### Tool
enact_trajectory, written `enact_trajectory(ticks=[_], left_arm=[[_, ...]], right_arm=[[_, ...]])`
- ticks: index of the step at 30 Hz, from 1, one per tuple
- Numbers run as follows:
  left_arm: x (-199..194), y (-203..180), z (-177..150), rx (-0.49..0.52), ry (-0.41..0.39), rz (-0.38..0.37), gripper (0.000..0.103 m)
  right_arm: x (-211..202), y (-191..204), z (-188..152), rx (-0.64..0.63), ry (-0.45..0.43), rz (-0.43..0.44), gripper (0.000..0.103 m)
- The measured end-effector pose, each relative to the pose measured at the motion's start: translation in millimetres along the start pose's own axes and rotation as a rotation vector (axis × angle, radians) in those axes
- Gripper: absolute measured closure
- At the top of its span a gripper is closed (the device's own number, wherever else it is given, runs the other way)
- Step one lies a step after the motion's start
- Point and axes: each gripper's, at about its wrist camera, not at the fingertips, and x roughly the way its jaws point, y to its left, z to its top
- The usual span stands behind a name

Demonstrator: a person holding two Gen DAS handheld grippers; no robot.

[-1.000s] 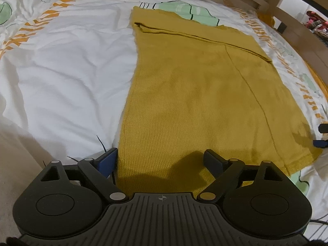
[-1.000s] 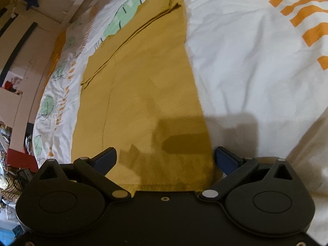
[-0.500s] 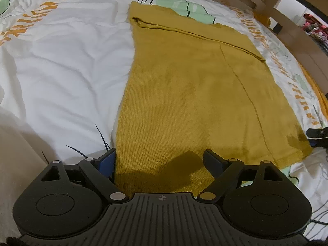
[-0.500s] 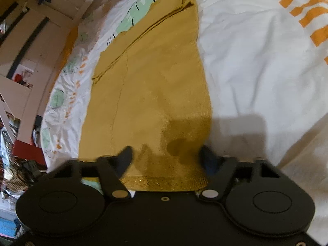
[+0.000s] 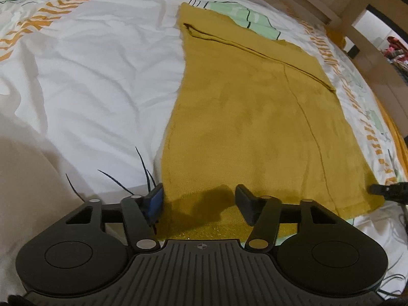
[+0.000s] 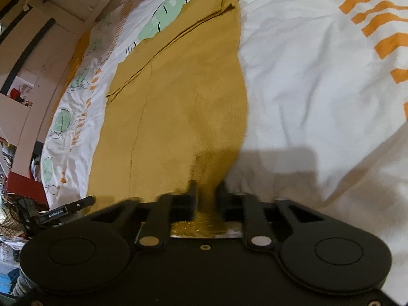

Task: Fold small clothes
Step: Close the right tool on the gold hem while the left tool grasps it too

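My left gripper [image 5: 200,202] sits at the lower centre of its frame, fingers spread wide, straddling the near hem of the mustard garment [image 5: 244,117] without pinching it. My right gripper [image 6: 207,199], lower centre of its view, has its fingers drawn nearly together, clamped on a bunched corner of the same hem. The garment lies flat up the frame on the white printed bedsheet [image 5: 84,81]. Wooden bed frame [image 5: 357,7] at upper right.
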Motion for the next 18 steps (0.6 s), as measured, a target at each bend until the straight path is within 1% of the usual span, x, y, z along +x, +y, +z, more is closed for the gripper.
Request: enact_trajectory(ticks=[1, 2, 4, 6, 9, 13, 18], left_arm=[[-1, -1, -1, -0.002, -0.004, 0.008, 0.075], [-1, -1, -1, -0.006, -0.009, 0.009, 0.081], [-2, 1, -1, -0.012, -0.02, -0.013, 0.091], [-4, -1, -3, -0.002, -0.039, -0.016, 0.095], [-11, -3, -3, 0.003, -0.082, -0.028, 0.095], [-25, -2, 2, -0.031, -0.157, -0.069, 0.095], [-35, 1, 10, -0.06, -0.202, -0.083, 0.096]], right_arm=[[-1, 1, -1, -0.006, -0.009, -0.008, 0.087], [-3, 3, -3, -0.016, -0.022, -0.015, 0.087], [-6, 7, -5, -0.024, -0.043, -0.018, 0.088], [-8, 8, -6, -0.023, -0.066, -0.011, 0.088], [-12, 8, -6, -0.008, -0.103, 0.005, 0.088], [-20, 5, -5, 0.035, -0.165, 0.073, 0.088], [-23, 9, -2, 0.067, -0.221, 0.124, 0.088]])
